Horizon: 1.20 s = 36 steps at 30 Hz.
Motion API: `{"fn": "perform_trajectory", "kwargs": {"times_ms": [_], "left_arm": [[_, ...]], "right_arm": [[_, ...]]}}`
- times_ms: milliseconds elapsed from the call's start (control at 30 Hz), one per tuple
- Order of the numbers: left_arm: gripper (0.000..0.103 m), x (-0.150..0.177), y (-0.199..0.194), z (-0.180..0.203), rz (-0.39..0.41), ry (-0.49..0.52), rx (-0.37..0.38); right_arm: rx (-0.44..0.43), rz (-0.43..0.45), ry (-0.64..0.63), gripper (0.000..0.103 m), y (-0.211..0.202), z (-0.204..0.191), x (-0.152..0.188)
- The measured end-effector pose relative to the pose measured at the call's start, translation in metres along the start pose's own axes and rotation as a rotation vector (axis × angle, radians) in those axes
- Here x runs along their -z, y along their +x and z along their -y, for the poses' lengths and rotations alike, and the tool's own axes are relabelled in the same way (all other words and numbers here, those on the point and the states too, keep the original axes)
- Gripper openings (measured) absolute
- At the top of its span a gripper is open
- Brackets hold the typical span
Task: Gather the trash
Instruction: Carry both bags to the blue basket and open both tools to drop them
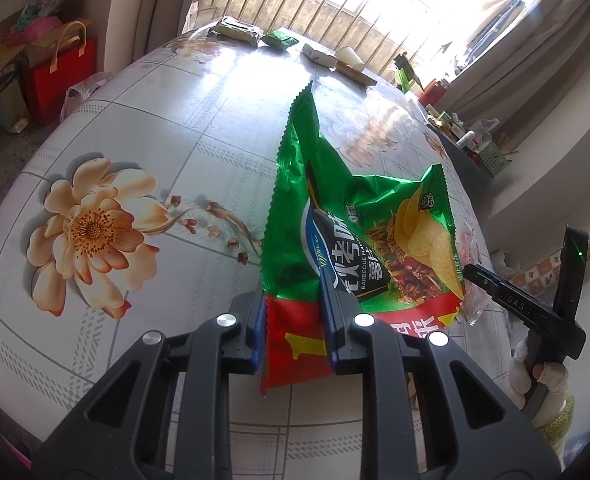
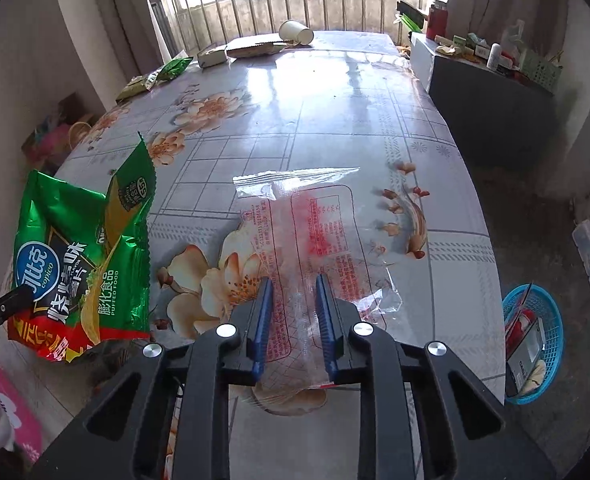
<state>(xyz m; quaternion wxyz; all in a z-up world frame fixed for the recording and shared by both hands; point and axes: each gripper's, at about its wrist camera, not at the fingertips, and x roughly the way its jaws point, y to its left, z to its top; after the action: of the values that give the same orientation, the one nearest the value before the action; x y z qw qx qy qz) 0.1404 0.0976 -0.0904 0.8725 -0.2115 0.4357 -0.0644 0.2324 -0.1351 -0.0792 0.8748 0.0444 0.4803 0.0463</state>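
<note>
A green and red chip bag [image 1: 359, 240] stands up from my left gripper [image 1: 293, 300], whose blue-padded jaws are shut on its red bottom edge above the flowered table [image 1: 135, 128]. The bag also shows at the left of the right wrist view [image 2: 83, 256]. My right gripper [image 2: 293, 292] is shut on a clear plastic wrapper with red print [image 2: 315, 224], held just over the table [image 2: 335, 100]. The right gripper also appears at the right edge of the left wrist view [image 1: 527, 304].
At the table's far end lie a paper cup [image 2: 297, 32], a flat cardboard box [image 2: 255, 49], a small white box [image 2: 211, 56] and green snack packets [image 2: 173, 68]. A blue basket [image 2: 533, 344] with trash sits on the floor at right. A dark cabinet [image 2: 491, 100] stands beside the table.
</note>
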Motion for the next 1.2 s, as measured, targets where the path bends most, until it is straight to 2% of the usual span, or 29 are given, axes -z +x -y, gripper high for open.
{"fn": "perform_trajectory", "kwargs": {"times_ms": [167,400,700,967,1200], "left_arm": [[0.013,-0.004,-0.010,0.004,0.030,0.034,0.049],[0.012,-0.015,-0.033,0.017,0.083,0.063,0.118],[0.011,-0.032,-0.061,0.067,0.137,0.166,0.200],[0.011,-0.027,-0.053,0.156,0.093,0.328,0.325],[0.012,-0.005,0.002,0.275,-0.068,0.515,0.402]], "right_arm": [[-0.017,0.047,0.076,0.013,-0.018,0.010,0.006],[-0.050,0.127,0.175,0.011,-0.050,0.031,0.013],[-0.034,0.286,0.286,0.011,-0.119,0.076,0.034],[0.089,0.406,0.457,0.011,-0.186,0.156,0.093],[0.182,0.443,0.652,0.011,-0.215,0.241,0.161]]}}
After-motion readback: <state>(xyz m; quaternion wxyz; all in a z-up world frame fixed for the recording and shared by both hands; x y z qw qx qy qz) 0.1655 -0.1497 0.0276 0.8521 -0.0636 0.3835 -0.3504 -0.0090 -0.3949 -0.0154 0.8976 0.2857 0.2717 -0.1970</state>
